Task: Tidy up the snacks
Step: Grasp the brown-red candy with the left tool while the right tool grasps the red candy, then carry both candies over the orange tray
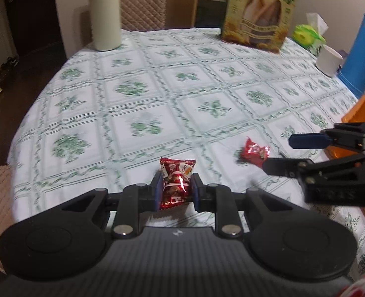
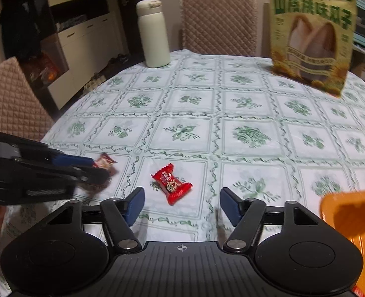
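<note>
My left gripper [image 1: 176,190] is shut on a dark red snack packet [image 1: 175,185], held upright between the blue pads just above the flowered tablecloth [image 1: 157,94]. The right wrist view shows the same gripper [image 2: 99,167] at the left edge with the packet [image 2: 105,163] poking out of its tips. A bright red wrapped candy [image 2: 171,184] lies flat on the cloth. My right gripper [image 2: 181,195] stands open just behind it, with the pads clear of the wrapper on both sides. In the left wrist view the right gripper [image 1: 279,153] reaches in from the right, its tips beside the candy [image 1: 255,152].
An orange basket [image 2: 350,205] sits at the near right edge. At the back stand a large green seed bag [image 1: 261,12] and a white bottle [image 1: 105,12]. A blue jug [image 1: 363,49], a white cup [image 1: 329,59] and a green tissue pack [image 1: 306,34] line the right side.
</note>
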{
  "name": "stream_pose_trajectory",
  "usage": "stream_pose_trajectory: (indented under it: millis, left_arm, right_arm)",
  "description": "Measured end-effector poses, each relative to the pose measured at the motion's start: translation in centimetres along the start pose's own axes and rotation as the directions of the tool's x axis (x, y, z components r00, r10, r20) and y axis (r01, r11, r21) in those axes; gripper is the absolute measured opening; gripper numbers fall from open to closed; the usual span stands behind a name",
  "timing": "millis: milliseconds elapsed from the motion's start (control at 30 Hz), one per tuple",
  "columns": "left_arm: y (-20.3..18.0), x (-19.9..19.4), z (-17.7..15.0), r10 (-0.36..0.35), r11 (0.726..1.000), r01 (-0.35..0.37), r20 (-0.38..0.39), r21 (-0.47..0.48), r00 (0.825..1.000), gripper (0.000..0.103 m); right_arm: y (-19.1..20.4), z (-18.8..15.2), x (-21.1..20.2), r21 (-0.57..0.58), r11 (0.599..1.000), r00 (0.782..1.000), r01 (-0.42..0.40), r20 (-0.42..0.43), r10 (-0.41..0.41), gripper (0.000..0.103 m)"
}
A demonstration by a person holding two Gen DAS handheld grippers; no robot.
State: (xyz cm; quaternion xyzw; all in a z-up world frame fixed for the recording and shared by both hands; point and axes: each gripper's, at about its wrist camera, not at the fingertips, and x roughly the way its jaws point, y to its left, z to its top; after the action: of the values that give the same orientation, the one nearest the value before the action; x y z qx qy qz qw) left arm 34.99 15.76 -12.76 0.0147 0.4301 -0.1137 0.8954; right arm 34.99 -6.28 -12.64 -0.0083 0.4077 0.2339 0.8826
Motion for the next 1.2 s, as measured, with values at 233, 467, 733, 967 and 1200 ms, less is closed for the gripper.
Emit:
stream_pose_trajectory:
  millis: [233,467,733,967,1200]
  left_arm:
    - [1.6,-1.4,-0.6,0.027,0.999,-0.027,0.009,-0.043,1.0,0.022]
    - [2.2,-2.1,-1.0,0.041,0.997,-0.04,0.011,-0.061,0.999,0.022]
    - [1.9,-2.8,-1.2,0.042,0.997,-0.041,0.02,-0.06,0.999,0.022]
    - [0.8,-4.1,-1.3,0.029,0.999,-0.027,0.042,-0.044,0.999,0.022]
    - [-0.8,-6.2,-1.7,0.009,1.0,-0.007,0.071,-0.026,0.997,0.022]
  right_arm:
    - [0.1,0.7,2.3,-0.059,0.998,1.0,-0.005,-0.023,0.004,0.048]
    - [1.0,0.9,3.6,-0.12,0.993,0.999,-0.011,-0.041,0.006,0.036]
    - [1.5,0.4,2.9,-0.124,0.992,1.0,-0.009,-0.026,0.006,0.017]
    - [1.8,0.1,1.1,-0.08,0.997,1.0,-0.024,-0.012,0.024,0.017]
    - [1.7,-0.5,-2.5,0.003,0.999,0.998,-0.051,0.03,0.051,0.017]
